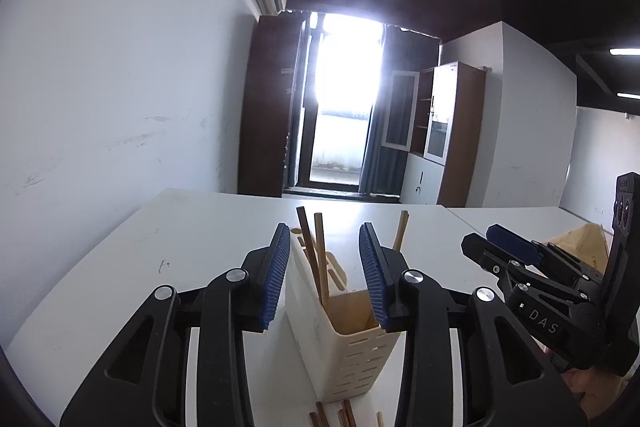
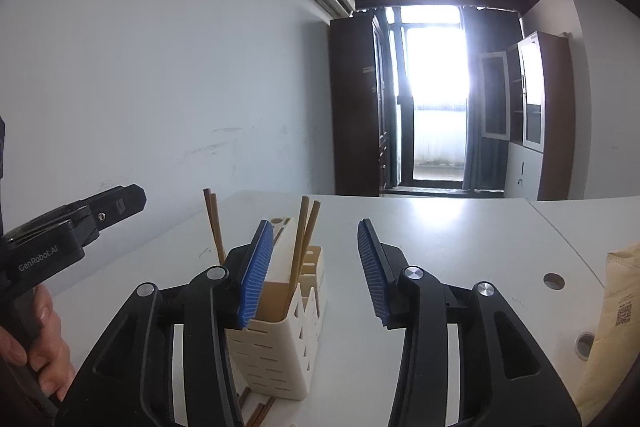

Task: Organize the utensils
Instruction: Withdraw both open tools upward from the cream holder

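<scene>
Left wrist view: the left claw [image 1: 325, 275] is released, its pads spread either side of the holder [image 1: 344, 339] standing on the worktop [image 1: 192, 239]; chopsticks [image 1: 316, 255] stand inside, more lie below it. Right wrist view: the right claw [image 2: 312, 273] is released and empty, the holder [image 2: 280, 343] behind its left pad.

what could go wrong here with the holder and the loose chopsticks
1. The utensil holder is light, tall plastic with chopsticks leaning out; a nudge from the open left gripper could tip it.
2. Loose chopsticks on the table lie against the holder's base, largely hidden behind the jaws, so picking them up may knock it.
3. The right gripper is close and could clash.
</scene>
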Demonstrator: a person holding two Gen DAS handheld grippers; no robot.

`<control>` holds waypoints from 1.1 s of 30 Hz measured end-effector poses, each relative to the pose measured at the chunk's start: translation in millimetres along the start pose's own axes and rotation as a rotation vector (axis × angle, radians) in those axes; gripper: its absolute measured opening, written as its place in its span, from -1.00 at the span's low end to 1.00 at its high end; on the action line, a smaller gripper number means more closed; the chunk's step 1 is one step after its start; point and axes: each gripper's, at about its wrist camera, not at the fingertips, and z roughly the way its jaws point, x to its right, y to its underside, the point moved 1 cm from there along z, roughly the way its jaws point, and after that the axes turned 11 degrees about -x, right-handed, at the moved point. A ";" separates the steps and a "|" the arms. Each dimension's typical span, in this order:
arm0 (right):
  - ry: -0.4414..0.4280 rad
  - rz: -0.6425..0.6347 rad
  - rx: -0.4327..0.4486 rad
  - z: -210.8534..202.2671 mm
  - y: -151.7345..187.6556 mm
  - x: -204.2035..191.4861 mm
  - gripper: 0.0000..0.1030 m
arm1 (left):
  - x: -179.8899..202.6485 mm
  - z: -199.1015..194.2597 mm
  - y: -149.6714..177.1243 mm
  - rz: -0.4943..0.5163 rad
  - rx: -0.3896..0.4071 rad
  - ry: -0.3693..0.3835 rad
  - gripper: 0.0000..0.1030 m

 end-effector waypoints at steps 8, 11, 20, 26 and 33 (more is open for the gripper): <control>-0.016 0.008 -0.078 -2.1 15.0 0.8 0.03 | -4.9 -7.1 23.6 0.031 -0.070 -0.033 -0.16; 0.002 0.004 -0.108 0.4 22.5 1.3 0.04 | -9.9 -6.6 33.7 0.025 -0.096 -0.036 -0.15; 0.002 0.006 -0.185 10.6 42.3 -1.9 0.13 | -20.4 0.9 56.6 0.015 -0.164 -0.042 -0.11; 0.001 0.008 -0.255 21.4 63.4 -4.4 0.13 | -21.1 6.5 75.3 0.024 -0.214 -0.049 -0.09; 0.009 -0.018 -0.334 33.9 93.0 -12.6 0.13 | -26.1 15.1 97.7 0.023 -0.271 -0.059 -0.08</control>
